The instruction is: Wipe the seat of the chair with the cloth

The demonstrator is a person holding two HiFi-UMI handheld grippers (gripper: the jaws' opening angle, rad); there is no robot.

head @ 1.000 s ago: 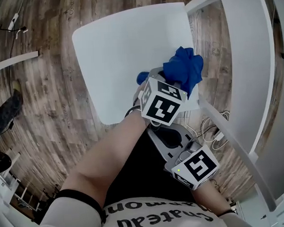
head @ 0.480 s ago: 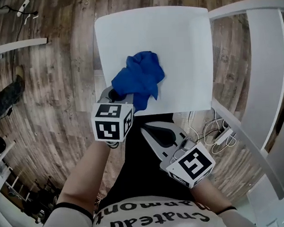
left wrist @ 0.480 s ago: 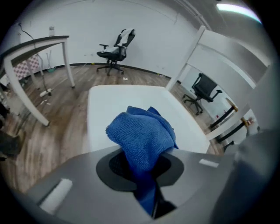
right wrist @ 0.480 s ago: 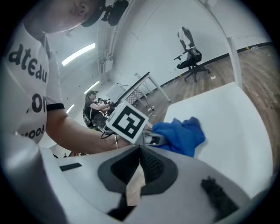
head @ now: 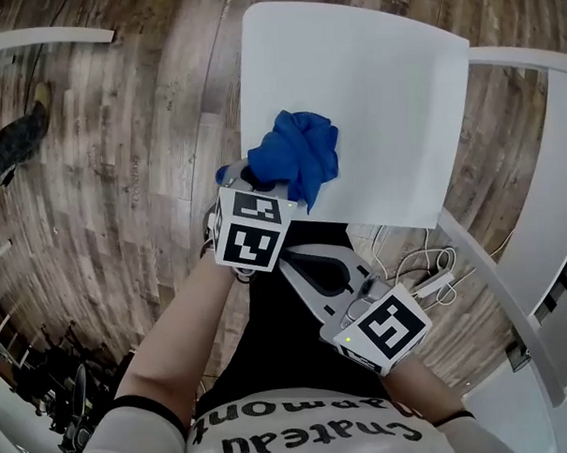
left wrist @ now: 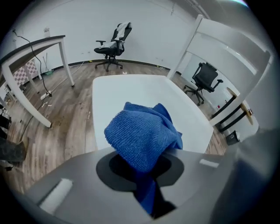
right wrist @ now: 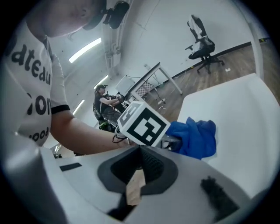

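One bunched blue cloth (head: 294, 155) sits clamped in our left gripper (head: 260, 184), resting on the white chair seat (head: 381, 104) by its near left corner; our right gripper (head: 304, 260) hovers off the seat's near edge, jaws together, empty.

An office-like room is shown: swivel chairs (left wrist: 113, 43) are seen at the upper middle and right of the left gripper view, a white desk (left wrist: 26, 54) at its left, wood-plank flooring (head: 122, 181) throughout, and strip lighting (right wrist: 85, 49) overhead.
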